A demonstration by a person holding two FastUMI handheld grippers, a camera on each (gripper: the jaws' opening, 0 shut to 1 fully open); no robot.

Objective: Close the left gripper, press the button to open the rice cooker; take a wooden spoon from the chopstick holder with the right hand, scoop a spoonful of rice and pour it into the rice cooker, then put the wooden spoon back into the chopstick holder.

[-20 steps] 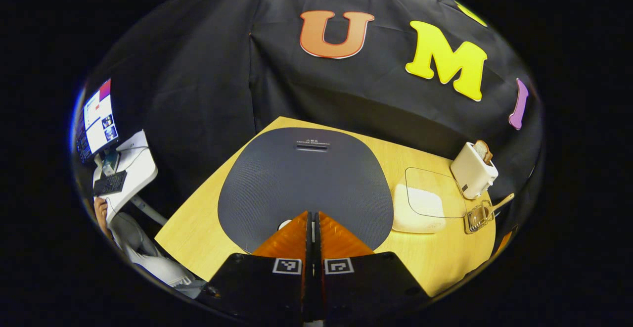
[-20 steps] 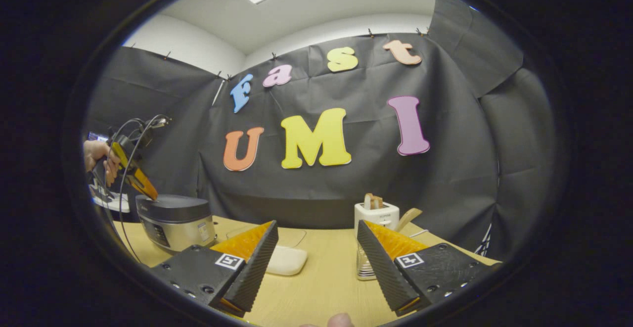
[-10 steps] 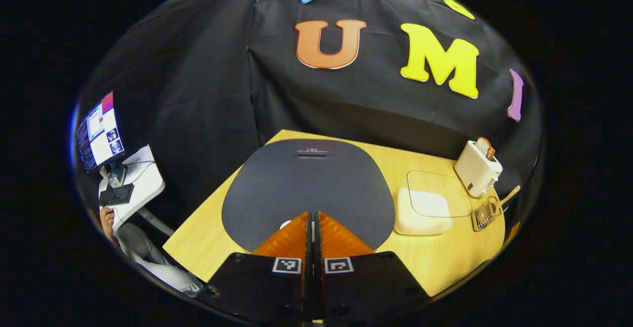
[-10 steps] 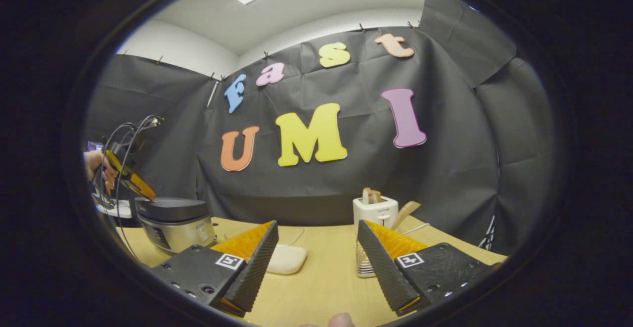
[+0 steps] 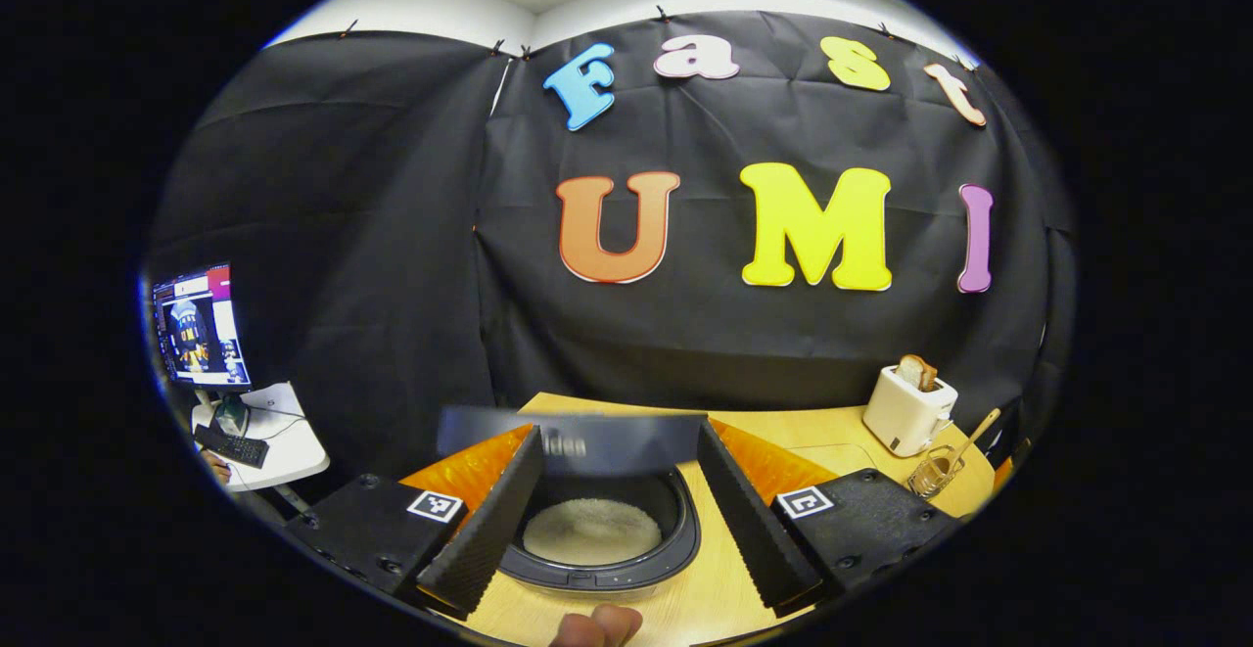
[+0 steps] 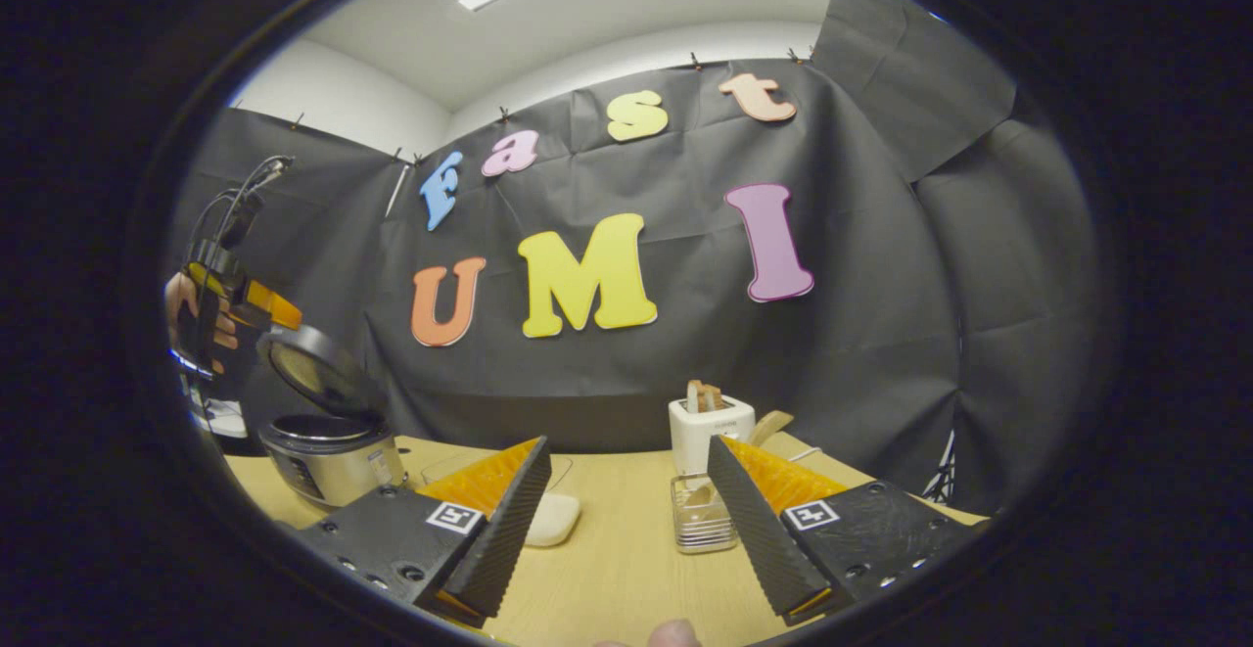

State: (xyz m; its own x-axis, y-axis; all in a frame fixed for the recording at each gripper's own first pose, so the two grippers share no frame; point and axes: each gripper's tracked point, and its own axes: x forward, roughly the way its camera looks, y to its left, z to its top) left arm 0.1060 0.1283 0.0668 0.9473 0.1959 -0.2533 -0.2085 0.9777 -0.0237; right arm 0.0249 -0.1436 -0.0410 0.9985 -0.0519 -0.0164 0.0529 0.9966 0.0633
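The rice cooker (image 5: 607, 569) stands with its lid (image 5: 578, 441) raised, and white rice (image 5: 592, 530) lies in the inner pot. My left gripper (image 5: 617, 520) is open above the pot's front and holds nothing. In the right gripper view the cooker (image 6: 328, 446) stands at the left with its lid (image 6: 313, 368) tilted up, and a hand (image 6: 191, 309) holds the left gripper (image 6: 240, 300) just above it. My right gripper (image 6: 626, 530) is open and empty above the table. The glass chopstick holder (image 6: 700, 520) stands ahead of it, with the wooden spoon (image 6: 768, 424) leaning out.
A white toaster (image 6: 710, 427) with bread stands behind the holder. A white rice dish (image 6: 553, 520) lies between the cooker and the holder. In the left gripper view the toaster (image 5: 908, 410), holder (image 5: 930, 476) and spoon (image 5: 969, 441) are far right; a monitor (image 5: 196, 329) is off-table left.
The cooker's lid has sprung up from flat. My left gripper, shut on the lid's front before, has lifted, tilted up and opened. The right gripper has barely shifted.
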